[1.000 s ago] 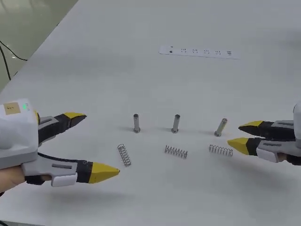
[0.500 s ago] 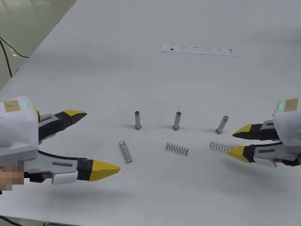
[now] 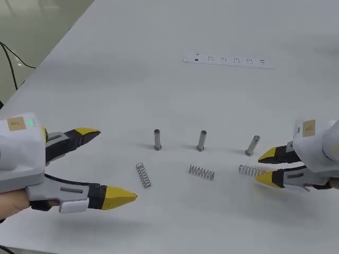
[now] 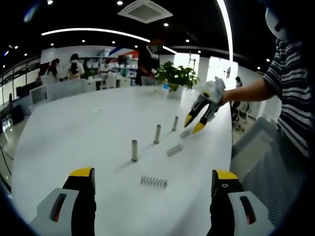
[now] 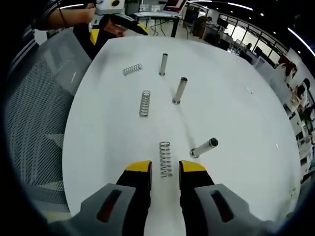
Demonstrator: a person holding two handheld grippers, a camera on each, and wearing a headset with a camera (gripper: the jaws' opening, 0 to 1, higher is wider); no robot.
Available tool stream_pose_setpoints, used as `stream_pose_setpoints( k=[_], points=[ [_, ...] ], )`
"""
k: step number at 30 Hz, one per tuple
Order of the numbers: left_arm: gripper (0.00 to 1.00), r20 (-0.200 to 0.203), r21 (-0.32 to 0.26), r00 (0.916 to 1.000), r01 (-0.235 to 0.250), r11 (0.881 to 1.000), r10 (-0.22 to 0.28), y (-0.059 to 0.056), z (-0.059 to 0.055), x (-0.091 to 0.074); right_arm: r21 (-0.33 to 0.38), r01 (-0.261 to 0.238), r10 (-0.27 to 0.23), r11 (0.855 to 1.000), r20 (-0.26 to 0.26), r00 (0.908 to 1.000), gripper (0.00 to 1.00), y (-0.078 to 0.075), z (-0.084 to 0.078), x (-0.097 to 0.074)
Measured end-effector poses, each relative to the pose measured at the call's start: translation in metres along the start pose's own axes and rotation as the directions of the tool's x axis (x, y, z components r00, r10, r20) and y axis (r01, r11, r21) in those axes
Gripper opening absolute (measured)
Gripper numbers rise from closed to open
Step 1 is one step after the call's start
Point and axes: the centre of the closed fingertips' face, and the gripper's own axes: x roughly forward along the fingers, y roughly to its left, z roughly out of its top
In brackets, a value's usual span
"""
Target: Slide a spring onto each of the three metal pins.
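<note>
Three metal pins stand in a row on the white table: left pin point(image 3: 157, 139), middle pin point(image 3: 202, 141), and a tilted right pin point(image 3: 253, 145). A spring lies in front of each: left spring point(image 3: 143, 174), middle spring point(image 3: 201, 172), right spring point(image 3: 248, 170). My right gripper point(image 3: 264, 167) is open and low over the table, its yellow tips on either side of the right spring's point(image 5: 165, 157) near end. The leaning pin point(image 5: 204, 147) is just beyond it. My left gripper point(image 3: 108, 165) is wide open, left of the left spring point(image 4: 153, 181).
A white power strip point(image 3: 228, 60) lies flat at the far side. The table's left edge point(image 3: 37, 69) drops to the floor, where a cable runs. Bare tabletop surrounds the pins. People and a plant point(image 4: 174, 76) stand far behind the table.
My right gripper has moved left along the table until its tips straddle the end of the right spring. The left gripper has hardly moved.
</note>
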Motion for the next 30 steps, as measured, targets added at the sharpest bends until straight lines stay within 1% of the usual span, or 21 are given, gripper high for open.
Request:
stream_pose_setpoints(
  k=[3,5,11,15,23,30],
  points=[
    [0.95,-0.007,0.008,1.0,0.003,1.0,-0.003,0.0,-0.001,0.001,-0.005,-0.004,0.004,1.0,-0.008,1.0,0.19,-0.003,-0.002,0.004],
    [0.95,-0.005,0.006,1.0,0.007,1.0,-0.007,-0.001,0.0,0.001,-0.006,-0.007,0.006,1.0,-0.014,0.9999,0.18,-0.002,-0.002,0.004],
    [0.95,-0.012,0.01,0.9998,0.014,1.0,-0.014,-0.003,0.0,0.0,-0.011,-0.024,0.023,1.0,-0.03,0.9993,0.15,0.002,-0.004,0.01],
    [0.95,-0.012,0.008,0.9998,0.018,1.0,-0.018,-0.004,0.0,0.0,-0.013,-0.033,0.033,0.999,-0.028,0.9991,0.14,0.005,-0.004,0.012],
    [0.94,-0.02,0.012,0.999,0.04,0.999,-0.039,-0.01,-0.001,0.003,-0.007,-0.032,0.032,0.999,-0.043,0.9986,0.11,0.003,-0.007,0.01],
    [0.94,-0.023,0.011,0.9989,0.041,0.999,-0.041,-0.011,-0.001,0.002,-0.012,-0.037,0.036,0.999,-0.048,0.9982,0.08,0.005,-0.009,0.011]
  ],
)
